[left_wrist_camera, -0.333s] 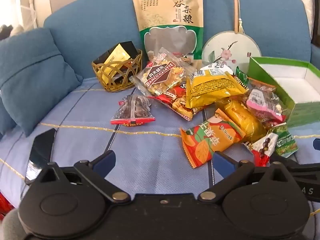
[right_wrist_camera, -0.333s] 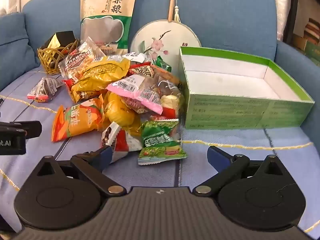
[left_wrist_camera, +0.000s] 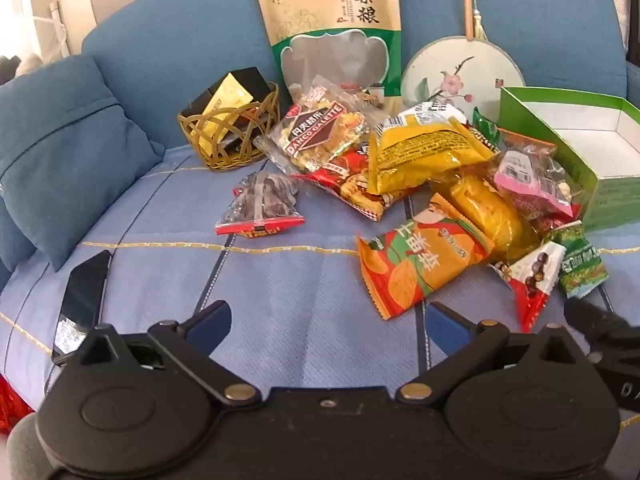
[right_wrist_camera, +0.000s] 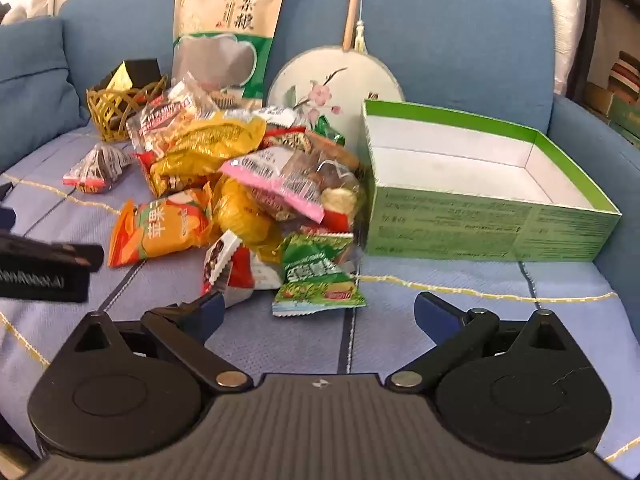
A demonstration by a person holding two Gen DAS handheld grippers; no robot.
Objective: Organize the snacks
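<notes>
On the blue sofa seat a heap of snack packets lies near the middle, toward the backrest. The left gripper hangs over the front part of the seat with its jaws spread fully wide and nothing between them. The right gripper is also wide open and holds nothing — its left fingertip is just beside a red and white chocolate-ball packet, and I cannot tell if it touches.

At the front edge of the heap lie an orange apple-chip bag and a green packet. Behind them are a yellow wrapped snack, a pink-labelled clear bag, a big yellow bag and a clear Danco Galette packet. One dark triangular packet with a red edge lies apart from the heap, on its left side.

The green cardboard box, white inside, stands open on the right part of the seat, touching the heap. Against the backrest lean a tall grain pouch and a round painted fan. A woven basket with dark and yellow boxes sits left of the heap, and a phone lies near the left front edge — beside a blue cushion.
</notes>
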